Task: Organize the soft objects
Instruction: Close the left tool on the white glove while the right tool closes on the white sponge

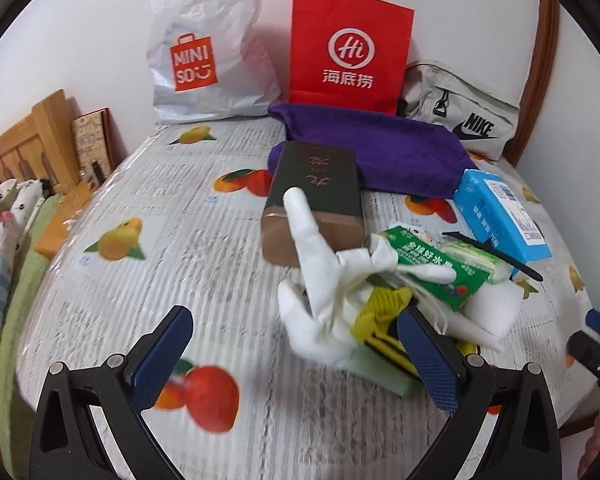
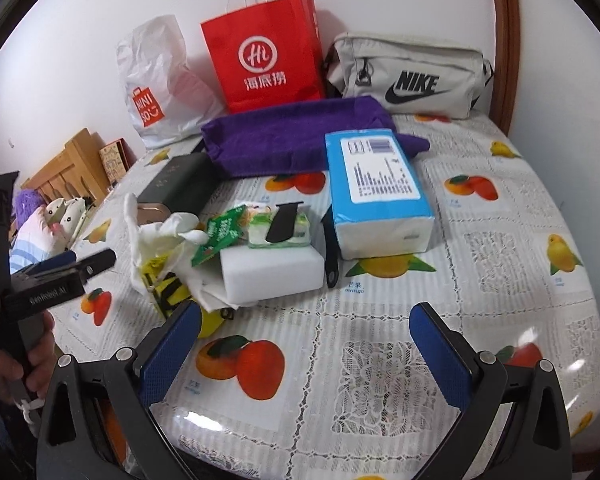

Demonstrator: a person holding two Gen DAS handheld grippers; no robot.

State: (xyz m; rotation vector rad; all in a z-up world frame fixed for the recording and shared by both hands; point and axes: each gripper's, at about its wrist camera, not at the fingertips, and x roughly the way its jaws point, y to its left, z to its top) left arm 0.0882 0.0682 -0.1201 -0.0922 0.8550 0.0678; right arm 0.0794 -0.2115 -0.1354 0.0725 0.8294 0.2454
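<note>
Setting: a desk (image 2: 500, 240) under a clear-covered, fruit-printed cloth, pushed against a white wall, with bags standing along its far edge.

Left tongs (image 1: 296, 344): jaws wide apart, holding nothing. The white glove (image 1: 320, 280) lies between and just ahead of them, its fingers sticking up; the right-hand pad sits close against the yellow item (image 1: 384, 312) under the glove.

Right tongs (image 2: 306, 344): jaws wide apart, empty, over bare cloth, near the white foam block (image 2: 272, 276) but not touching it.

Task items: the soft goods sit in one heap at mid-desk. The glove is draped over the yellow item and a green packet (image 1: 432, 268); the foam block carries a small green tissue pack (image 2: 280, 228) with a black tool (image 2: 284, 220) resting on it. A blue tissue pack (image 2: 376, 196) lies just beside the block; a purple towel (image 2: 296, 140) lies behind it. A dark box (image 1: 316, 192) touches the glove's far side.

Outer ring: Miniso bag (image 1: 208, 44), red paper bag (image 1: 348, 48), Nike pouch (image 2: 408, 76).

Assessment: the step in hand appears to be taking up the glove with the left tongs. Recommended: close on the glove's bunched palm, not on a loose finger, which would likely slip free. Keep the pads above the yellow item so that it is not pinched along. Lift straight up; the green packet overlaps the glove and may be dragged.
</note>
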